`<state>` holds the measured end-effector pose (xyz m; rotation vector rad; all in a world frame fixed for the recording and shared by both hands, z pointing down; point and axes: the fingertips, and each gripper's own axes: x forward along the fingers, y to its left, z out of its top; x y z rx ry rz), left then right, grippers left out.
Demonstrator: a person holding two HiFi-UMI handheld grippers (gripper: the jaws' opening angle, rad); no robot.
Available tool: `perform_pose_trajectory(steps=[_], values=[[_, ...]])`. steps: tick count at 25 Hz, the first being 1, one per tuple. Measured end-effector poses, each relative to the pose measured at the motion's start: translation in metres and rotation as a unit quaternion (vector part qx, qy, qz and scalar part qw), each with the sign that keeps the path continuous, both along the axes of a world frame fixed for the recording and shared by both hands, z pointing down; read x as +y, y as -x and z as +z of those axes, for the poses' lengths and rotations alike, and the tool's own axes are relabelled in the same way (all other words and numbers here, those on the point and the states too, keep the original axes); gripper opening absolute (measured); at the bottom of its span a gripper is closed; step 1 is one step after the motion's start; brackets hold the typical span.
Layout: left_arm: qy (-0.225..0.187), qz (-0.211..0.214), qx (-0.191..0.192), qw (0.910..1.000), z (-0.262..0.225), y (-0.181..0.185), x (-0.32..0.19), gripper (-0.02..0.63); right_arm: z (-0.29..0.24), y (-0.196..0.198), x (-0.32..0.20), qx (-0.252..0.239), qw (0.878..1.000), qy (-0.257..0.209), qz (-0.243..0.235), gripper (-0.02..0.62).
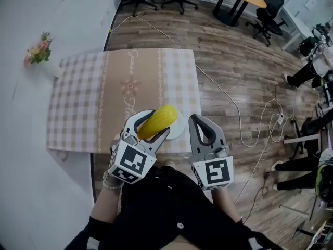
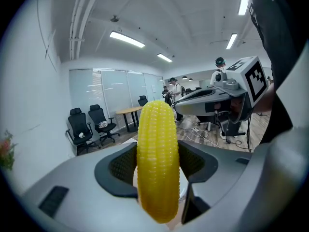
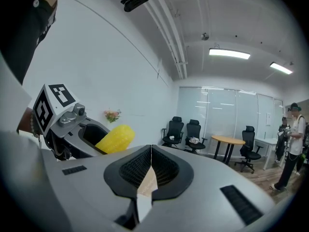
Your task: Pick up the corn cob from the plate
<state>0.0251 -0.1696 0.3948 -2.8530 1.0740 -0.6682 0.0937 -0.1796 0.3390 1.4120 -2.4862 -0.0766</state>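
- The left gripper (image 1: 156, 125) has its fingers clamped on the cob (image 1: 162, 117), one finger on each side of the lower half.
- The cob's free end pokes out past the fingertips toward 1 o'clock.
- From where I stand the cob looks raised off the plate (image 1: 178, 129), hanging just above its 9 o'clock side, so I'd say the pick-up is as good as done.
- The right gripper (image 3: 151, 158) hangs at 3 o'clock of the left one. Its fingers are pressed together with nothing between them.
- Main worry: the cob is round and slick, and much of its length overhangs the grip.
  - A tilt or jolt could make it swivel between the fingers or slide out.
  - It would then drop back on the plate, or roll off the worktop's (image 1: 104, 103) 6 o'clock edge to the floor.
- A harder squeeze could be just as bad, since a tapered cob may squirt out forward.
- The plate sits right at that near edge, between the two grippers.
  - A careless swing from either one could nudge it over.
- The part of the plate that shows is bare white, with no other food that I can see. The rest is hidden under the cob and the left gripper.
- A small bunch of flowers (image 1: 37, 50) stands off at 10 o'clock, well apart from all this.
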Motion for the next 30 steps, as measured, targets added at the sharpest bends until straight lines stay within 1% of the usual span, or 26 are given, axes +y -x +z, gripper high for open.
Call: perform_pose_trajectory(steps=[11,17,23,30], values=[[0.003,0.009,0.002,0.9999,0.0056,-0.0048,0.0039,0.259,0.0046,-0.0007,0.0035,0.010,1.000,0.006,0.001,0.041],[0.002,0.013,0.002,0.9999,0.0035,-0.0048,0.0048,0.259,0.0018,-0.0027,0.0043,0.001,1.000,-0.004,0.010,0.041],[0.003,0.013,0.006,0.9999,0.0036,-0.0037,0.0048,0.259,0.0056,-0.0030,0.0067,0.018,1.000,0.008,0.008,0.041],[0.003,0.013,0.003,0.9999,0.0034,-0.0005,0.0056,0.259,0.0049,0.0005,0.0083,0.020,1.000,0.006,0.007,0.041]])
